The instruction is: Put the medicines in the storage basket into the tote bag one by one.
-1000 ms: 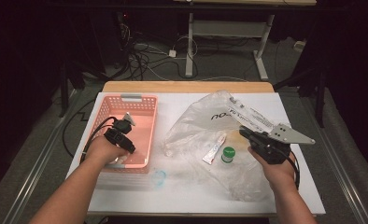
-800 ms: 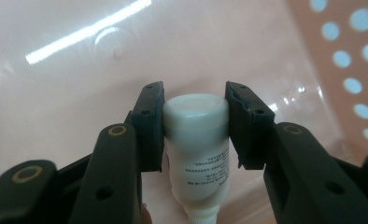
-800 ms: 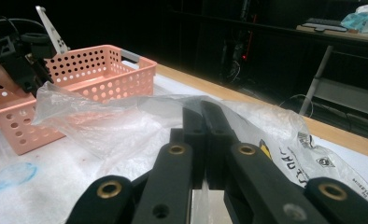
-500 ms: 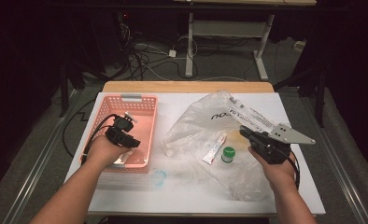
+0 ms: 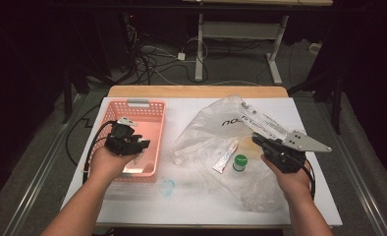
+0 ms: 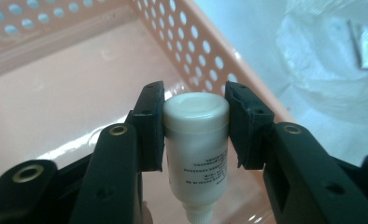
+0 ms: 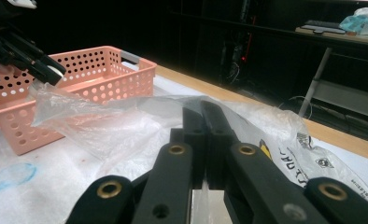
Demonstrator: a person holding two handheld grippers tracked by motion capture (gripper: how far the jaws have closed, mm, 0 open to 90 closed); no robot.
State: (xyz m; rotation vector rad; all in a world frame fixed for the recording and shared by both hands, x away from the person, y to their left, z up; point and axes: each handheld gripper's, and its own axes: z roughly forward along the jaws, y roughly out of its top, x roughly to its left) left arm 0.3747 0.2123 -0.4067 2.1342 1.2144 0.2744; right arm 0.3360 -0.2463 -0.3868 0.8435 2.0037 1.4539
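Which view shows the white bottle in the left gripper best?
Left gripper view: the white bottle sits close up between the left gripper pads over the pink basket, its printed label visible. In the high view it is mostly hidden. In the right gripper view, just a white speck.

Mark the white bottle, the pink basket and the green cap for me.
white bottle (image 6: 196, 140), left gripper view, its labelled side.
pink basket (image 5: 154, 105), high view, its far right rim.
green cap (image 5: 239, 160), high view, its top.
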